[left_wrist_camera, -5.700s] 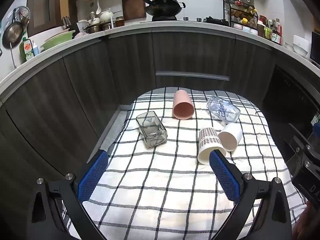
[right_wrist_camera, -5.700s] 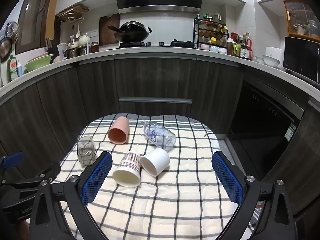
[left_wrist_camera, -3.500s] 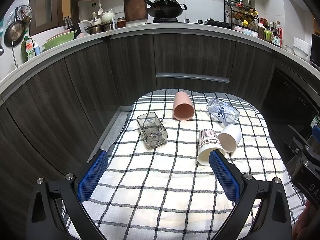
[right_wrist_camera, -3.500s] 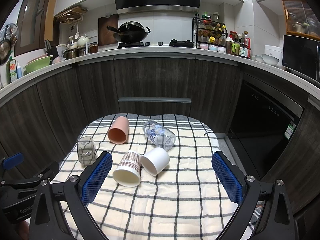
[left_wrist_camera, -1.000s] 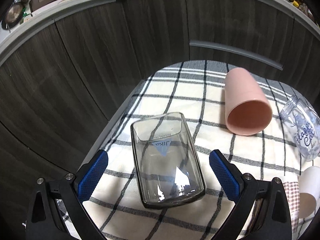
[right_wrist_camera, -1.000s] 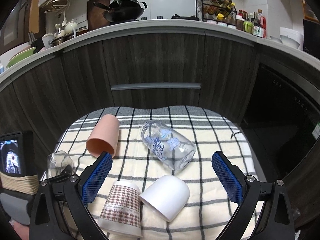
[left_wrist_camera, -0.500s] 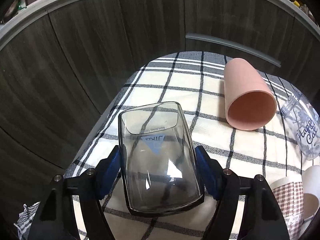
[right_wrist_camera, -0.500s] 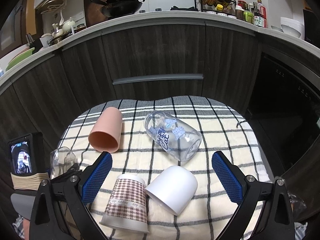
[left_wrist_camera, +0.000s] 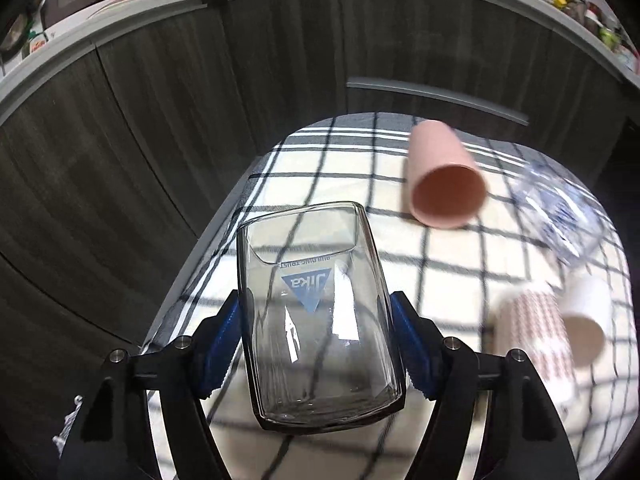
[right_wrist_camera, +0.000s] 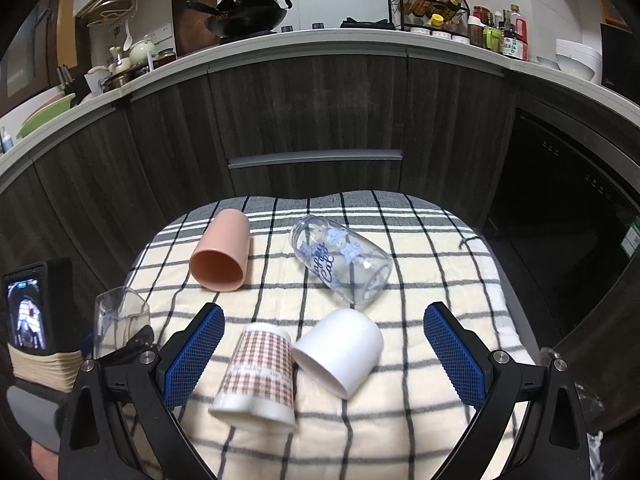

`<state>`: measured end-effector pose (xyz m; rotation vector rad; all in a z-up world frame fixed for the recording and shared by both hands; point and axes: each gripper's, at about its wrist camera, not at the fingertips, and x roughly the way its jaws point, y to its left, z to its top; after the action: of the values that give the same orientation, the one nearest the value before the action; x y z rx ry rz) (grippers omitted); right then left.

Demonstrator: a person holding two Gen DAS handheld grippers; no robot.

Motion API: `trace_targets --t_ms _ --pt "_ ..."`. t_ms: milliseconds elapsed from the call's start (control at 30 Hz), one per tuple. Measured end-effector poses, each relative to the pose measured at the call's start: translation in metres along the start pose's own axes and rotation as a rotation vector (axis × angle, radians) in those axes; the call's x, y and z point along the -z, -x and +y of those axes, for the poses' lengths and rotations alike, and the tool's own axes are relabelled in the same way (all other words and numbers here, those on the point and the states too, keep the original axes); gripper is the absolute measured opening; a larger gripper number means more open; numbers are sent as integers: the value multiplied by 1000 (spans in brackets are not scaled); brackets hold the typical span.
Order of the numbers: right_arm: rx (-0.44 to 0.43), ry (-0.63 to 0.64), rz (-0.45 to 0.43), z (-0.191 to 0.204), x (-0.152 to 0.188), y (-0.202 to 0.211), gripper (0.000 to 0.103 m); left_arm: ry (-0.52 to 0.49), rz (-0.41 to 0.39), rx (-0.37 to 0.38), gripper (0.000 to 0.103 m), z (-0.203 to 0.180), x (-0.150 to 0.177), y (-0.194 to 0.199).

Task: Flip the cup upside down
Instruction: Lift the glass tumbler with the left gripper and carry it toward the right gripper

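My left gripper [left_wrist_camera: 318, 336] is shut on a clear square glass cup [left_wrist_camera: 316, 300] with a blue triangle logo, held by its sides and lifted off the checked cloth [left_wrist_camera: 360, 184]. The same glass [right_wrist_camera: 118, 318] shows at the left of the right wrist view. My right gripper [right_wrist_camera: 324, 344] is open and empty above a checked paper cup [right_wrist_camera: 258, 376] and a white cup [right_wrist_camera: 340, 350], both lying on their sides. A pink cup [right_wrist_camera: 222, 256] and a clear printed jar [right_wrist_camera: 342, 264] lie on their sides further back.
The cloth [right_wrist_camera: 432, 248] covers a small table in front of dark cabinets [right_wrist_camera: 312, 120]. The table's left edge drops off close to the left gripper. The pink cup [left_wrist_camera: 442, 178] lies to the right of the held glass.
My left gripper moved in on the clear glass, closed on its sides and lifted it. My right gripper moved forward over the cups and stayed open.
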<state>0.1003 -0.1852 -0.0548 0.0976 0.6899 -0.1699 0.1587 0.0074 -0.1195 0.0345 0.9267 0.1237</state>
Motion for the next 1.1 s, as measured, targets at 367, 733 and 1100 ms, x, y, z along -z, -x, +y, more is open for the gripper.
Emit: trace_targets --t_ms 367,733,1100 --pt "41 -41 68 -49 42 64 100 -150 51 164 71 -38 76 70" --pt "132 -110 144 -98 82 90 100 -243 26 286 71 -97 109 85" --pt "151 -125 138 -106 87 96 100 -335 44 305 72 -125 134 77"
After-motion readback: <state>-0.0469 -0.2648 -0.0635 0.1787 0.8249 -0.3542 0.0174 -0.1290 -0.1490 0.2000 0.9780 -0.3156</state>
